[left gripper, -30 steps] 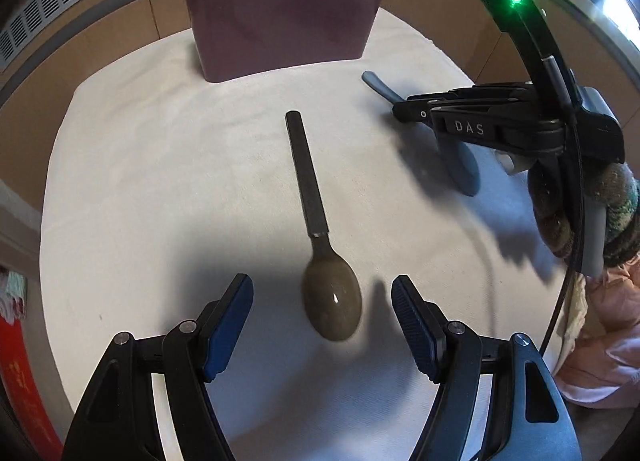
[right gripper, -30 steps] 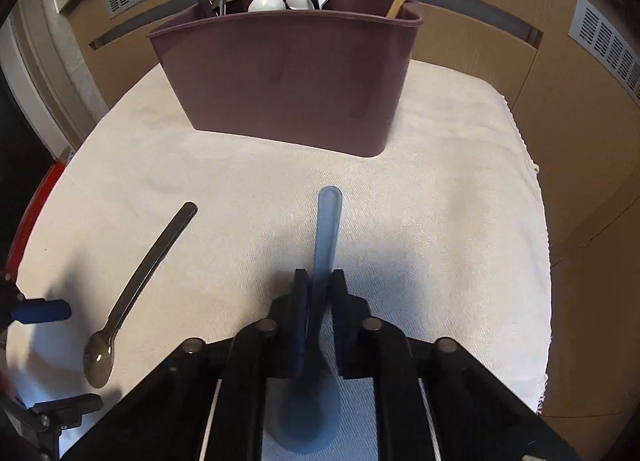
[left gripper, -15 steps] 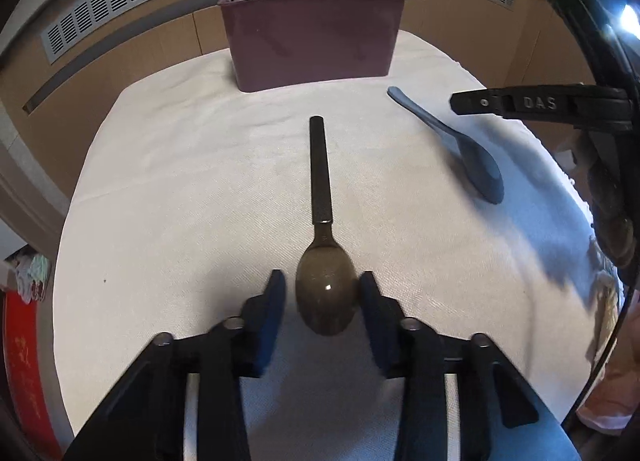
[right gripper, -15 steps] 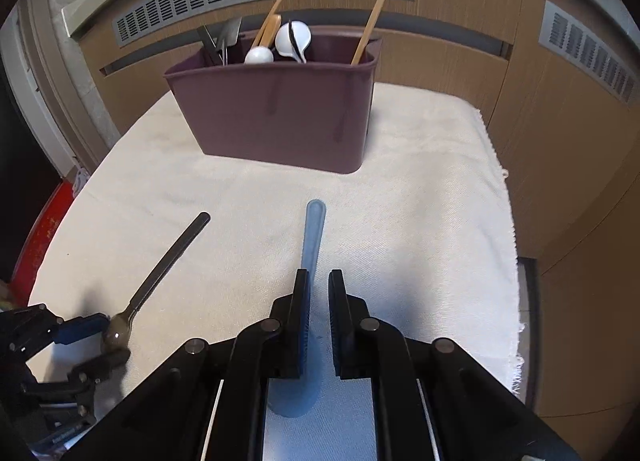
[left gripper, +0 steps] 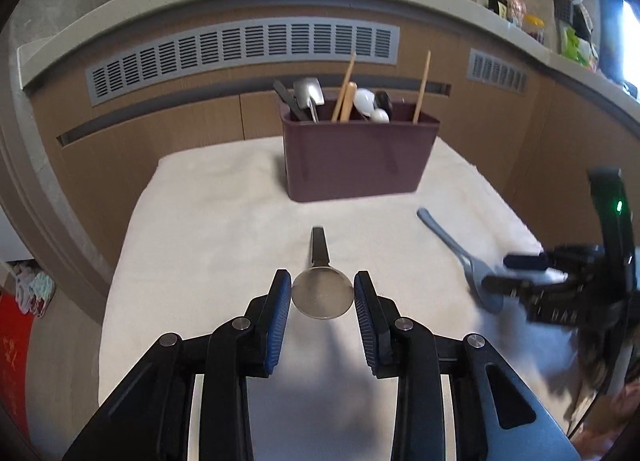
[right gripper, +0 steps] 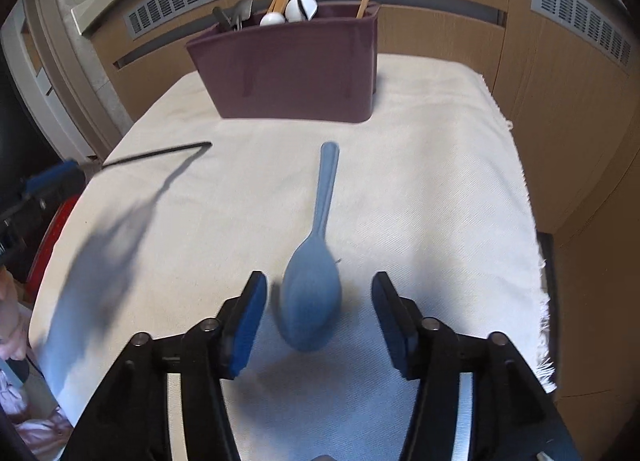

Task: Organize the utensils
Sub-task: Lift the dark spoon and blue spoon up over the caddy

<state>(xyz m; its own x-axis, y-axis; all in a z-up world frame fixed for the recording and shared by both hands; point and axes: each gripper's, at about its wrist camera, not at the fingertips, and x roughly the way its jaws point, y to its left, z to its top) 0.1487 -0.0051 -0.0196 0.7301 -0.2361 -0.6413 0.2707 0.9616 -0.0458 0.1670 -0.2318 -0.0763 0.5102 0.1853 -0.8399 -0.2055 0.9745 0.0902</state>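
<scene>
Utensils: left hand-held gripper (left gripper: 322, 297) pinches a dark-handled spoon (left gripper: 322, 289) above the cloth-covered tabletop (left gripper: 208, 229); right hand-held gripper (right gripper: 319, 303), just spread, straddles a blue spoon (right gripper: 312, 293). Beyond, a maroon caddy (right gripper: 296, 73) stands before vented wood panelling (left gripper: 240, 51).

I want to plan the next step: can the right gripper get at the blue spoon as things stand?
Probably yes. The right gripper has just been opening, its fingers astride the blue spoon bowl without touching, and nothing lies between.
</scene>
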